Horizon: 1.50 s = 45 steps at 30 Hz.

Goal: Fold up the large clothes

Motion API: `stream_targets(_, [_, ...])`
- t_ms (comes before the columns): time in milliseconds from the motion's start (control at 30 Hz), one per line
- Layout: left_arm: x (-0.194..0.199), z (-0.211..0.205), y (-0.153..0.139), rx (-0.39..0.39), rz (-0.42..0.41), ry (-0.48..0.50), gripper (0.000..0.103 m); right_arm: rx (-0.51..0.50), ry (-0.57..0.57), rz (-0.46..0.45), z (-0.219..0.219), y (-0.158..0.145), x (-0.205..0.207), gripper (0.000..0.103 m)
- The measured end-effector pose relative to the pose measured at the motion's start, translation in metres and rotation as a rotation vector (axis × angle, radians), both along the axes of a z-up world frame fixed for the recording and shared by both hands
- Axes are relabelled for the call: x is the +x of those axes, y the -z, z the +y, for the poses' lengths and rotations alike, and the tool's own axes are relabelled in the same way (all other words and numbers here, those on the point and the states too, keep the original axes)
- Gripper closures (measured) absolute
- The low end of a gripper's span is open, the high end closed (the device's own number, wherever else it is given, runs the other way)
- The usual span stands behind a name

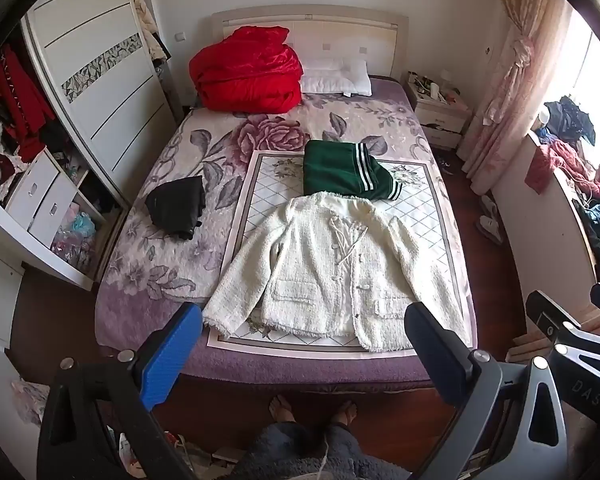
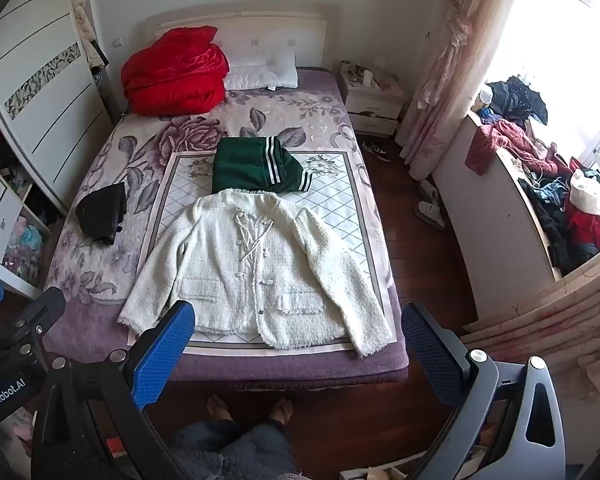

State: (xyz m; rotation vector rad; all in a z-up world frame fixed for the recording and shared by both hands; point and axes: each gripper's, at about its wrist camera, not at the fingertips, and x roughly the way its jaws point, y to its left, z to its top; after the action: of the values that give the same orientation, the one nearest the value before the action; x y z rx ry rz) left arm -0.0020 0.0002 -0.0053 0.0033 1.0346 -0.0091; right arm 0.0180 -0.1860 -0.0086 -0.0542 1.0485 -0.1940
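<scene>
The fingers of the left gripper (image 1: pixel 303 350) stand wide apart with nothing between them, and the fingers of the right gripper (image 2: pixel 298 350) are spread the same way and hold nothing. Both hang in the air over the foot of the bed (image 1: pixel 300 368), tilted down toward it and well apart from any cloth.

Just beyond them the white jacket (image 1: pixel 336 264) lies flat and face up on the patterned mat (image 1: pixel 432 216). Its collar points to the headboard and its hem to the person, so its long axis runs along the bed. Both sleeves spread out and down to the sides, and the front is laced shut.

I judge that the folding of this jacket has not yet begun. The next move probably calls for lowering the fingers to a sleeve or a side edge and bringing it across the body.

Behind the collar sits a folded green garment (image 1: pixel 348 176), and to the left a black garment (image 1: pixel 178 206).
</scene>
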Motion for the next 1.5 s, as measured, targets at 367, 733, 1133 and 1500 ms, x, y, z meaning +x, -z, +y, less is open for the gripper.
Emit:
stream_targets(367, [-0.004,-0.007,-0.004,-0.004,-0.002,0.007,0.000,-0.006,-0.001,0.002,0.001,-0.002,0.000,0.000])
stream_targets(733, [-0.002,-0.008,-0.007,-0.004,-0.003,0.009,0.000,-0.006,0.003,-0.005,0.001,-0.004,-0.001,0.000])
stream_targets(1133, [0.004,-0.009,-0.012,-0.005,-0.008,0.012,0.000,0.002,0.007,-0.018,-0.008,-0.017,-0.002,0.000])
stream_targets(1500, [0.012,-0.011,-0.025,-0.008,-0.018,0.019,0.000,0.003,0.007,-0.023,0.000,-0.027,0.005,0.000])
